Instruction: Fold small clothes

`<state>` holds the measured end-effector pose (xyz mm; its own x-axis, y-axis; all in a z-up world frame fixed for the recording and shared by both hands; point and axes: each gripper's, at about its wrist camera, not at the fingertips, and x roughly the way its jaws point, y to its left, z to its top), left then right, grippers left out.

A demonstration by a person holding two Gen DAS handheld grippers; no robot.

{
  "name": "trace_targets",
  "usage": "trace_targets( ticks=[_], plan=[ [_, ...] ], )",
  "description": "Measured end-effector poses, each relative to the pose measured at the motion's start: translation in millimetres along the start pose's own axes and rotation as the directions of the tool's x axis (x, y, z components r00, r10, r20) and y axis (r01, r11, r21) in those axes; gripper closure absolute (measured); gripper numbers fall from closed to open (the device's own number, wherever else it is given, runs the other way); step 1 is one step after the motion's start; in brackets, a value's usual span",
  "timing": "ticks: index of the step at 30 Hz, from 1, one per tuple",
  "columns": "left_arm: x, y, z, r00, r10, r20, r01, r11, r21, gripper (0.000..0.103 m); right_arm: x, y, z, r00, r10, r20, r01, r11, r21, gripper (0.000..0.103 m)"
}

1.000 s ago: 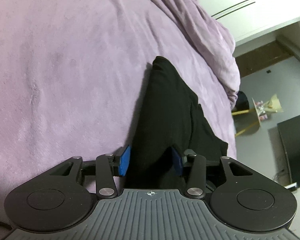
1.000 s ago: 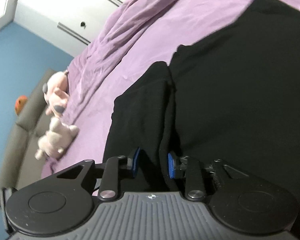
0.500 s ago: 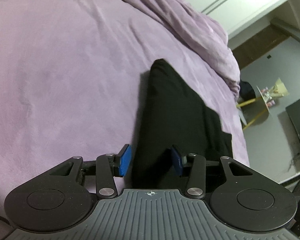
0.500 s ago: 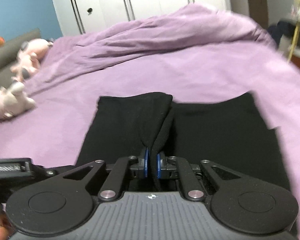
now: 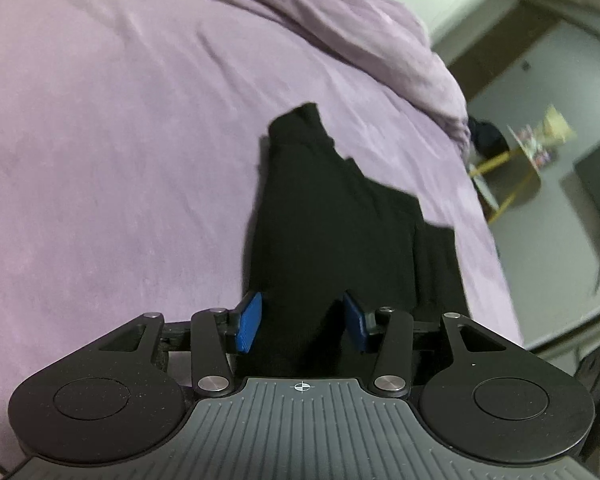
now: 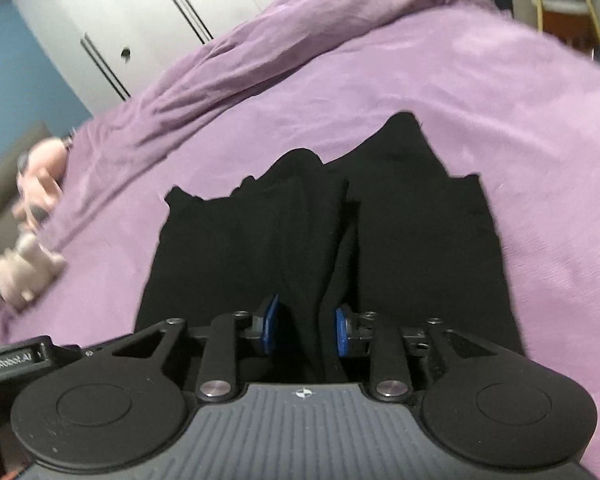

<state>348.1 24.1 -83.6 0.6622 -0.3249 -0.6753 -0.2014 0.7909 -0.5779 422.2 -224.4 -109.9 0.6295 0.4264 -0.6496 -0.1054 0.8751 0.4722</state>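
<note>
A black garment (image 5: 332, 224) of soft, matte knit lies spread on a purple bedspread (image 5: 112, 152) whose surface looks like a short, slightly mottled fleece. From the right wrist view the garment (image 6: 412, 232) reads as two long panels side by side, split by a raised fold that runs down the middle toward the camera; its far edge is uneven, with a few peaks and notches. The bedspread (image 6: 480, 92) is bunched into a thick rumpled ridge along the far side, in front of white wardrobe doors (image 6: 112, 28) with thin dark handles. Pale stuffed toys (image 6: 24, 268) sit blurred at the left edge of the bed.

The left gripper (image 5: 303, 322) points along the cloth from its near end, low and close to the bed. Its blue ribbed pads (image 5: 250, 322) stand wide apart, with black fabric lying between them — no pad is pressing it.

The right gripper (image 6: 305, 328) is aimed down the middle fold, tilted slightly so the room leans in its view. Its blue pads (image 6: 270, 326) are also parted, one on each side of the raised fold, with a visible gap to the cloth on each side.

Beyond the bed's far corner the left view shows a small yellow-legged stand (image 5: 512, 176) on a grey floor.
</note>
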Motion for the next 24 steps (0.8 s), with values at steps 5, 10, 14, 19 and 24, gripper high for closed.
trace_targets(
  ticks=[5,10,14,19,24],
  plan=[
    [3,-8,-3,1.0,0.021,-0.01,-0.021,1.0,0.017,0.055,-16,38,4,0.981,-0.156,0.116,0.181,0.952,-0.247,0.096],
    [-3,-24,-10,0.999,0.035,0.004,-0.035,0.997,0.066,0.055,-36,39,1,0.925,-0.292,0.242,0.359,0.882,-0.305,0.096],
    [3,-34,-18,0.999,0.049,-0.008,-0.048,0.992,0.114,0.055,-34,21,1,0.914,-0.339,0.224,0.394,0.876,-0.278,0.096],
    [9,-41,-29,0.997,0.067,-0.024,-0.062,0.987,0.151,0.054,-11,8,-2,0.907,-0.376,0.19,0.42,0.849,-0.322,0.095],
    [5,-44,-35,0.995,0.092,-0.048,-0.08,0.973,0.216,0.054,-42,-30,5,0.961,-0.247,0.123,0.259,0.961,-0.099,0.08]
  ],
)
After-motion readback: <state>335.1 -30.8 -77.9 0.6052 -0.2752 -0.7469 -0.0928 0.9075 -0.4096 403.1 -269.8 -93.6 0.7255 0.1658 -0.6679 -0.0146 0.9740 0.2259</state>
